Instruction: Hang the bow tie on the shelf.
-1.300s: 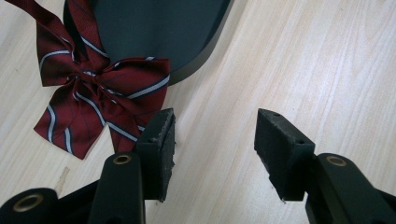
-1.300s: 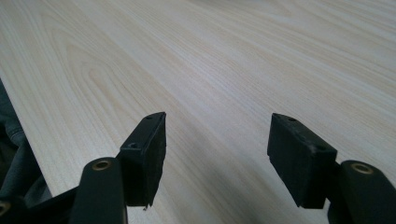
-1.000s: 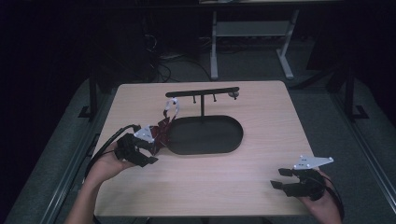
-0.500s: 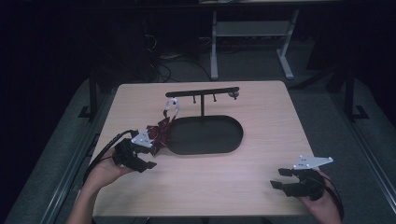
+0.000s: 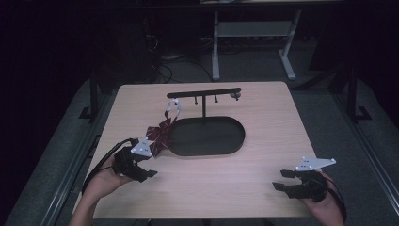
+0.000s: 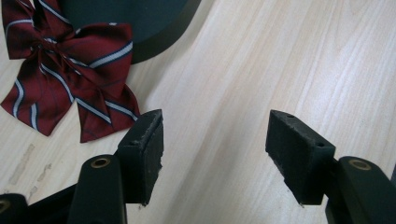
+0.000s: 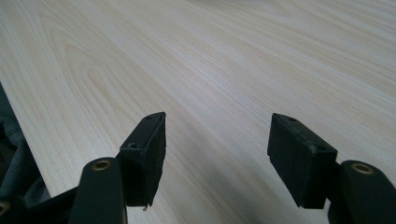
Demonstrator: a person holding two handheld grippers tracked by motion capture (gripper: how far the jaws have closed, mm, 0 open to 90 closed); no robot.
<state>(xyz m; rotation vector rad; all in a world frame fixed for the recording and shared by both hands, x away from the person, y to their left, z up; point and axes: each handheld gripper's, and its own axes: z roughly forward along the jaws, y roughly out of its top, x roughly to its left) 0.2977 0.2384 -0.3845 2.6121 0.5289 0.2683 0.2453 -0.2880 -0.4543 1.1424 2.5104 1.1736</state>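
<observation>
Your left gripper [image 6: 215,154] is wide open and empty, just short of the one striped red bow tie [image 6: 65,70] lying against the black oval tray [image 5: 207,136] – its T-shaped stand [image 5: 203,94] behind. Right gripper [image 7: 217,156] – also spread, empty, over bare table [image 5: 263,188].

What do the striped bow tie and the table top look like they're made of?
The bow tie looks like woven fabric, dark red with pale stripes, soft folds and a slight sheen. The table top looks like pale wood or wood-look laminate, matte, with visible grain lines.
</observation>
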